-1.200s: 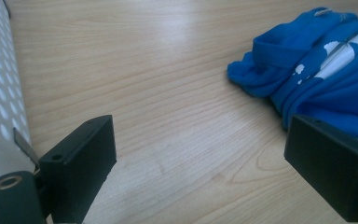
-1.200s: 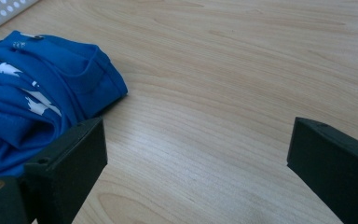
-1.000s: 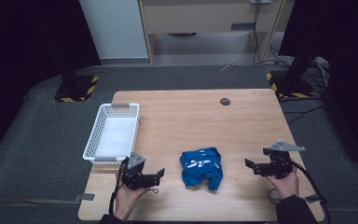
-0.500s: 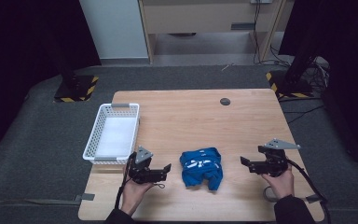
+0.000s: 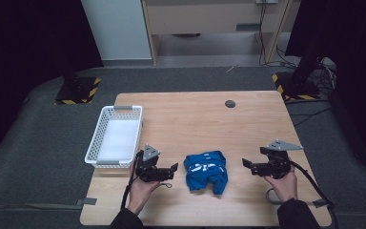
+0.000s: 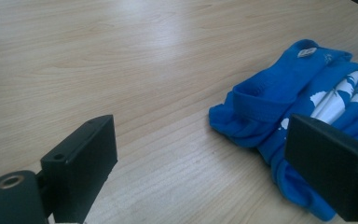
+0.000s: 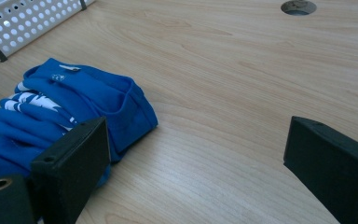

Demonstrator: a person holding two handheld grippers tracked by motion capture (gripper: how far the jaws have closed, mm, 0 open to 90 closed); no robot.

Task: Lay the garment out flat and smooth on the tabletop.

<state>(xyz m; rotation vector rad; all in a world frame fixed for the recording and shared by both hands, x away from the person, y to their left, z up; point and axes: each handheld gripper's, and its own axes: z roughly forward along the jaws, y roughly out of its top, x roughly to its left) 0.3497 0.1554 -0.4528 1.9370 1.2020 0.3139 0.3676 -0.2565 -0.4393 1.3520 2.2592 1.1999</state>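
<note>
Two tongs, left point(image 5: 172, 168) and right point(image 5: 244, 163), gape wide beside crumpled blue cloth point(image 5: 206, 171); soft, light, likely best pinched at a thick fold.

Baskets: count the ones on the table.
1. The white basket sits at the table's left edge, beyond the left hand-held gripper, left of the blue cloth.

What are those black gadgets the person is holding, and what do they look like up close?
Each hand holds a black tool: the left tool and right tool both end in two blocky, flat-faced black jaws. A grey three-cornered plate sits on top of each, and a dark cable trails back from each along the forearm. The person wears dark sleeves.
</note>
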